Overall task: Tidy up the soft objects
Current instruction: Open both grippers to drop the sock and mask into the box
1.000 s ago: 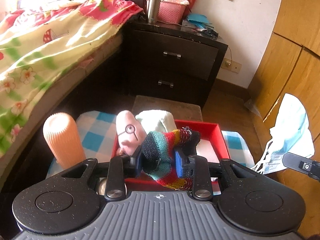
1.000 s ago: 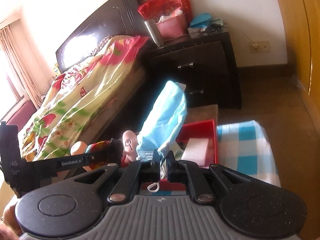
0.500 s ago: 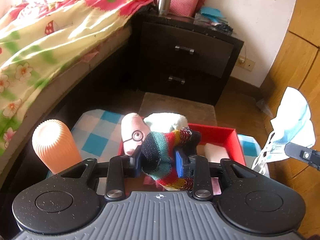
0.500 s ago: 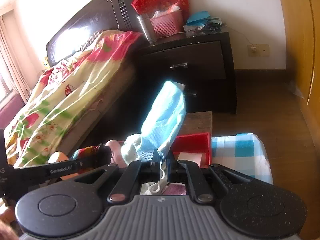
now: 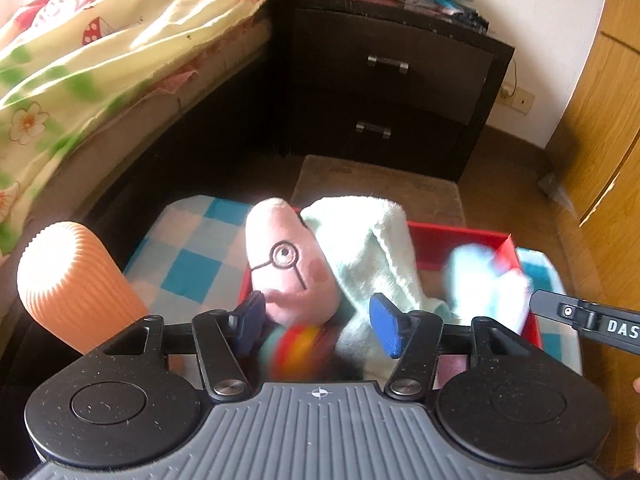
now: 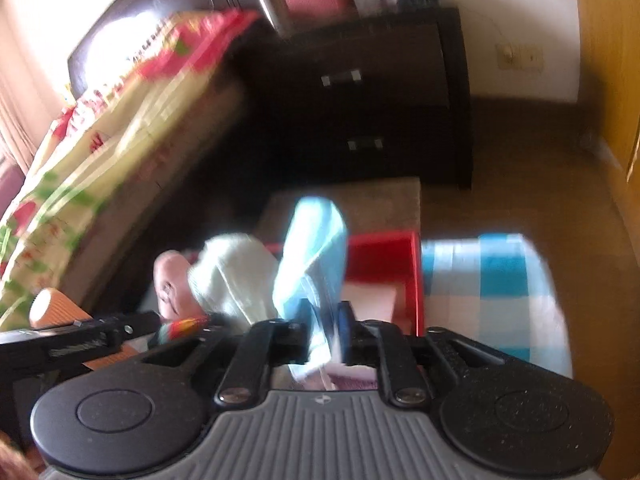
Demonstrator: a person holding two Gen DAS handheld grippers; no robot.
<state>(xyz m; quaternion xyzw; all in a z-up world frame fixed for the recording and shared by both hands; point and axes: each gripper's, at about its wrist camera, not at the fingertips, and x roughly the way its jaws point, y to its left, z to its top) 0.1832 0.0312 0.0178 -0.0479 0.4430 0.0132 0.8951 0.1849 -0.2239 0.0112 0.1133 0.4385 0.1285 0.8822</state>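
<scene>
My left gripper (image 5: 318,330) is open over the near left of the red box (image 5: 460,236). The striped knit piece (image 5: 294,346) lies blurred just below its pads, free of them. A pink plush (image 5: 286,268) and a pale green towel (image 5: 360,240) stand in the box. My right gripper (image 6: 326,336) is shut on a light blue face mask (image 6: 312,248), held over the box; the mask also shows blurred in the left wrist view (image 5: 480,284). The plush (image 6: 168,280) and towel (image 6: 232,276) sit left of it.
An orange ribbed cup (image 5: 68,284) stands on the blue checked cloth (image 5: 192,256) left of the box. A bed with a floral quilt (image 5: 80,60) is at left, a dark nightstand (image 5: 384,80) beyond, a wooden wardrobe (image 5: 600,120) at right.
My left gripper has opened and let go of the striped knit piece, which dropped into the box. My right gripper has brought the mask down and left, over the box.
</scene>
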